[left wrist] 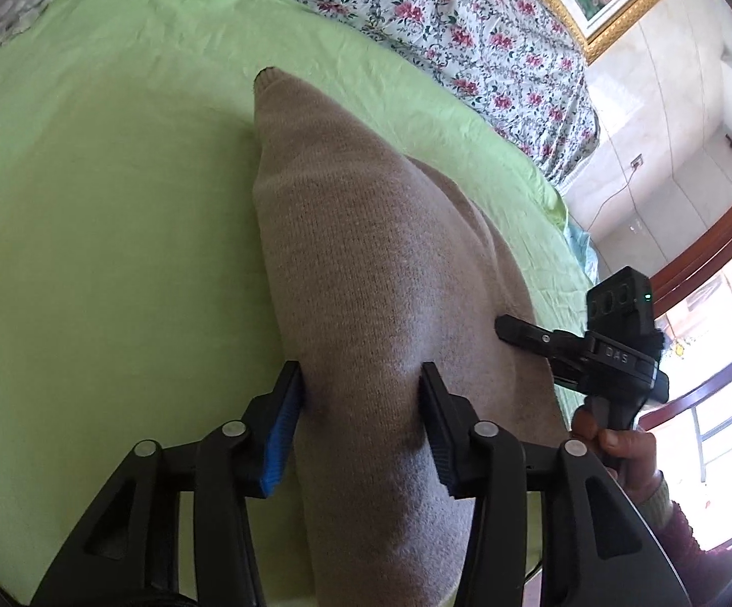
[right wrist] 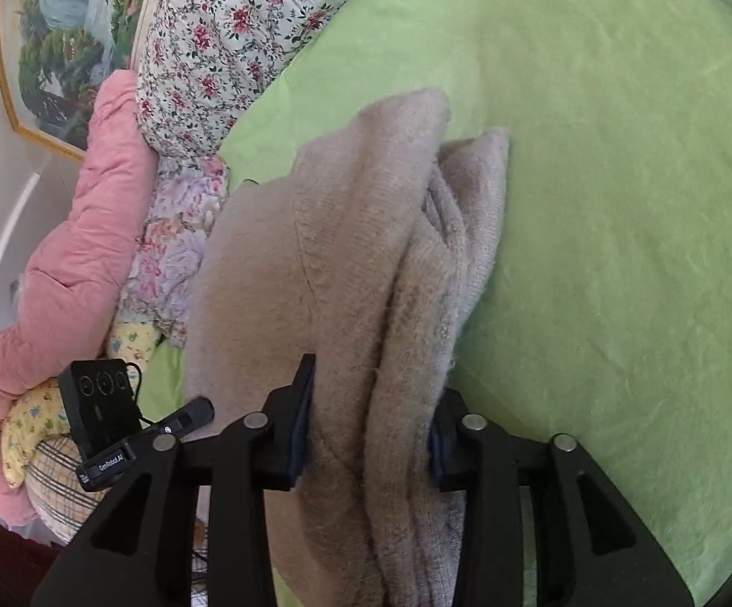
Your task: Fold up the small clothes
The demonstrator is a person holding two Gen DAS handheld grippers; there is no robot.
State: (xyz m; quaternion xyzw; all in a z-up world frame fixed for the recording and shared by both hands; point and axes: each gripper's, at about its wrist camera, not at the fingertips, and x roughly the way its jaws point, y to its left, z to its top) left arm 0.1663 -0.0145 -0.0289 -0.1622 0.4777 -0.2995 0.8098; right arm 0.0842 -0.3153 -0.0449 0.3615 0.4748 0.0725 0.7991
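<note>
A beige knitted garment (left wrist: 366,253) lies partly folded on the green bed sheet (left wrist: 88,253). My left gripper (left wrist: 361,379) is shut on one end of the garment, with the knit bunched between its jaws. My right gripper (right wrist: 371,394) is shut on the other end, where several thick folded layers (right wrist: 416,278) pass between its fingers. The right gripper also shows in the left wrist view (left wrist: 512,328) at the garment's right edge, held by a hand. The left gripper shows in the right wrist view (right wrist: 189,415) at the lower left.
A floral quilt (left wrist: 467,25) lies along the far side of the bed. A pink padded jacket (right wrist: 62,253) and patterned pillows (right wrist: 37,420) are piled at the bed's end. A framed painting (right wrist: 62,40) hangs on the wall. A window with a wooden frame (left wrist: 720,303) is at right.
</note>
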